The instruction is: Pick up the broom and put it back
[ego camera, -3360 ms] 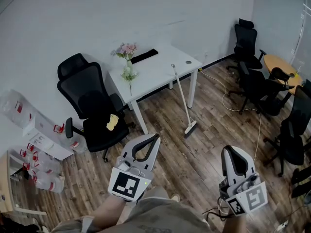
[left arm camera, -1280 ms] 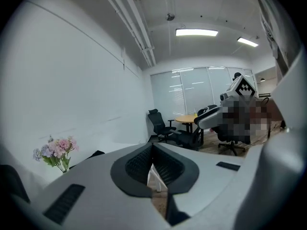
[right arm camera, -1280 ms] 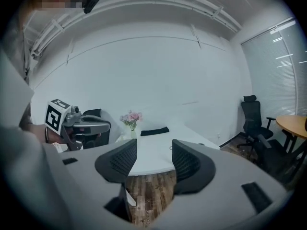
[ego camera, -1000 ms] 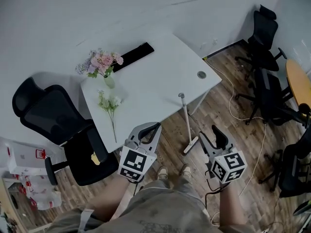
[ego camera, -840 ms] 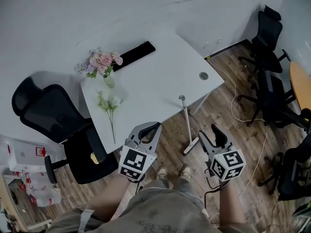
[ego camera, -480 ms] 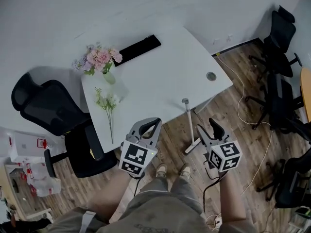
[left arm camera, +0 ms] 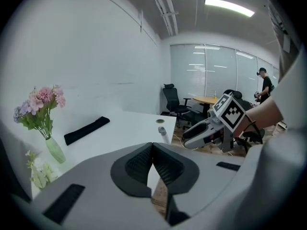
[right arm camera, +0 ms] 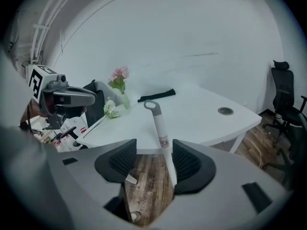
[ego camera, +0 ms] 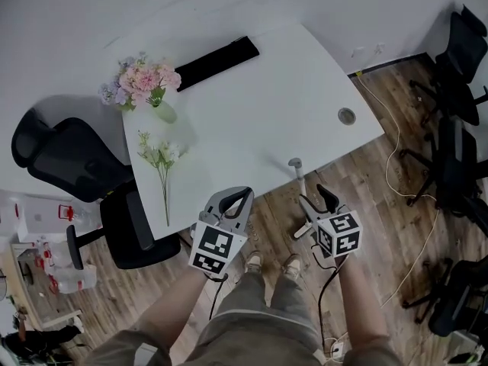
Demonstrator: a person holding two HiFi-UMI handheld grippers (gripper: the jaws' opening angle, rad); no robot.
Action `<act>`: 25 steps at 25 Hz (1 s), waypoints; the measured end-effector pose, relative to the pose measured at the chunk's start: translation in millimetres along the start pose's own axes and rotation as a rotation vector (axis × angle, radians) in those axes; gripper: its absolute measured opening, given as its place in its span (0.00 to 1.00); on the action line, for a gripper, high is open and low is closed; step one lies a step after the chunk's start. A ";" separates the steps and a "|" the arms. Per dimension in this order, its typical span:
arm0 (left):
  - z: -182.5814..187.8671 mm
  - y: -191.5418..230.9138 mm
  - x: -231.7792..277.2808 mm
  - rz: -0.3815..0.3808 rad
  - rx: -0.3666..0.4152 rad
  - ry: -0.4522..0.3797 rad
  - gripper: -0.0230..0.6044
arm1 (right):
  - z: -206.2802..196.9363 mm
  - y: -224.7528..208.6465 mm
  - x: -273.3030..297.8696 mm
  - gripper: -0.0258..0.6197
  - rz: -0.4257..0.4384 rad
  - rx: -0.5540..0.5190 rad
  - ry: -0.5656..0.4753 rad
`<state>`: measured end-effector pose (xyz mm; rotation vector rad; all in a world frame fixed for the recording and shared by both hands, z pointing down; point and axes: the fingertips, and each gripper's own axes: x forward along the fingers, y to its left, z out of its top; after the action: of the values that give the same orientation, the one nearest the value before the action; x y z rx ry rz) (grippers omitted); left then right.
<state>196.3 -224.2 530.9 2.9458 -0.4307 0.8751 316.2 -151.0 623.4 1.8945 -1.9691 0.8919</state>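
The right gripper (right arm camera: pixel 154 158) stands with its jaws wide apart, and the broom (right arm camera: pixel 163 140) handle already lies in the gap between them, much closer to the right-hand pad than the left; whether it touches that pad cannot be told, and nothing is clamped yet. The handle's long axis runs close to upright, crossing the gap with its looped top tipped toward the table (right arm camera: pixel 204 116) edge it leans on and its lower end toward the wooden floor. From the head view, the right gripper (ego camera: pixel 313 197) sits right at the broom (ego camera: pixel 296 175), while the left gripper (ego camera: pixel 238 195) hangs well to the side over the table (ego camera: pixel 259 105) edge, so the right is plainly the nearer one. The left gripper (left arm camera: pixel 152 146) has its jaws pressed together on nothing. Closing the right jaws square across the handle looks like the next move. Counted: one broom, two grippers, one table, one vase of pink flowers (ego camera: pixel 145 86), one loose white sprig (ego camera: pixel 158 158), one black strip (ego camera: pixel 217 54).
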 end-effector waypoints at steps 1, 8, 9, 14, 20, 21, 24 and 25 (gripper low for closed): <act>-6.1 -0.8 5.0 0.000 -0.002 0.009 0.06 | -7.1 -3.9 7.7 0.40 0.004 0.000 0.011; -42.5 -3.1 34.5 0.007 -0.017 0.050 0.06 | -46.9 -28.3 56.1 0.40 0.012 0.016 0.062; -45.9 -3.6 36.4 0.008 -0.018 0.047 0.06 | -52.6 -29.9 61.8 0.40 0.014 0.009 0.069; -66.5 -2.3 45.0 0.015 -0.018 0.053 0.06 | -67.4 -37.4 83.4 0.40 0.008 -0.036 0.060; -83.2 1.7 40.5 0.040 -0.029 0.059 0.06 | -71.9 -38.7 96.5 0.27 -0.013 -0.056 0.027; -84.4 2.0 38.6 0.044 -0.030 0.059 0.06 | -71.4 -38.7 96.2 0.24 -0.019 -0.058 0.021; -86.5 2.6 31.2 0.051 -0.034 0.062 0.06 | -71.4 -35.1 91.2 0.23 -0.027 -0.072 0.024; -86.7 2.5 28.5 0.053 -0.035 0.062 0.06 | -71.6 -33.3 87.7 0.23 -0.028 -0.081 0.025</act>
<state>172.5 -223.9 619.0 2.8793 -0.5178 0.9520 323.0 -177.9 738.2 1.8527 -1.9286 0.8123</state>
